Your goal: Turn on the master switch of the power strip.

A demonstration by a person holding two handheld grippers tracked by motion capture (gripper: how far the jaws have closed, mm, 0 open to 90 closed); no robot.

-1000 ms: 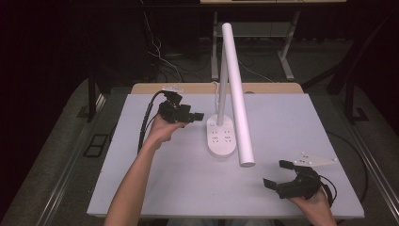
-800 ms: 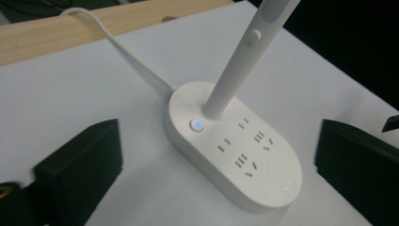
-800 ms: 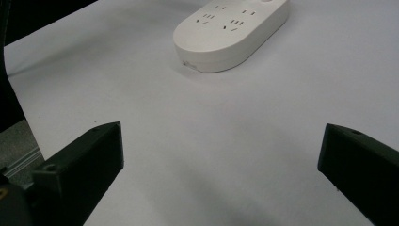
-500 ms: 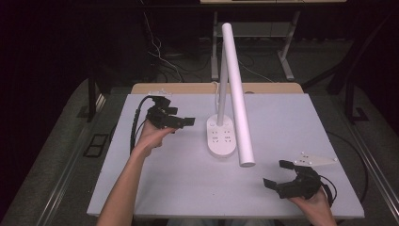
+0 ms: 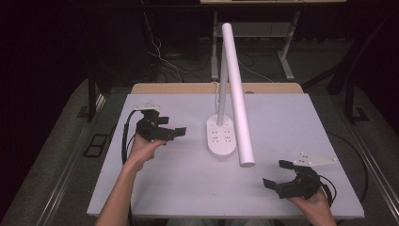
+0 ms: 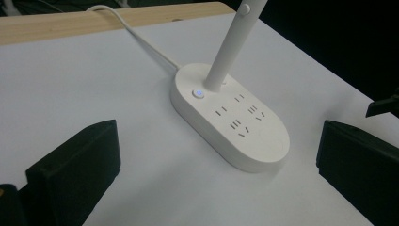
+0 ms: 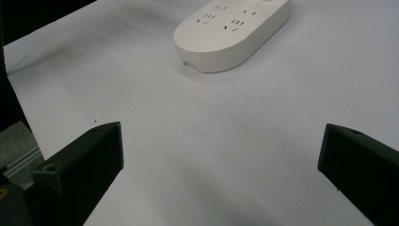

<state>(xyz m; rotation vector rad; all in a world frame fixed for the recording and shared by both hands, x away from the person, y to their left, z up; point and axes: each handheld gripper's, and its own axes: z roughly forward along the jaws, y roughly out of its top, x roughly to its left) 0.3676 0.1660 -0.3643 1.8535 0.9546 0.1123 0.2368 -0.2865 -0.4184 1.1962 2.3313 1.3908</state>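
Note:
A white desk lamp stands mid-table: an oval base (image 5: 221, 137) with several sockets, a thin stem, and a long tube head (image 5: 238, 99) reaching toward the near side. In the left gripper view the base (image 6: 235, 122) shows a lit blue button (image 6: 198, 93) and a white cord (image 6: 136, 37) running to the far edge. My left gripper (image 5: 171, 126) hovers left of the base, open, with nothing between its jaws (image 6: 216, 179). Near the front right corner my right gripper (image 5: 276, 173) is open and holds nothing (image 7: 216, 174); the base (image 7: 230, 30) lies ahead of it.
The white table top (image 5: 188, 188) has a wooden strip (image 5: 188, 88) along its far edge. Black cables trail from both grippers. Dark floor, cables and desk legs lie beyond the table. The other gripper's jaw tip (image 6: 383, 104) shows at the right edge of the left gripper view.
My left gripper has drawn away from the lamp base, moving left and a little nearer to the person. The right gripper and the lamp have stayed put.

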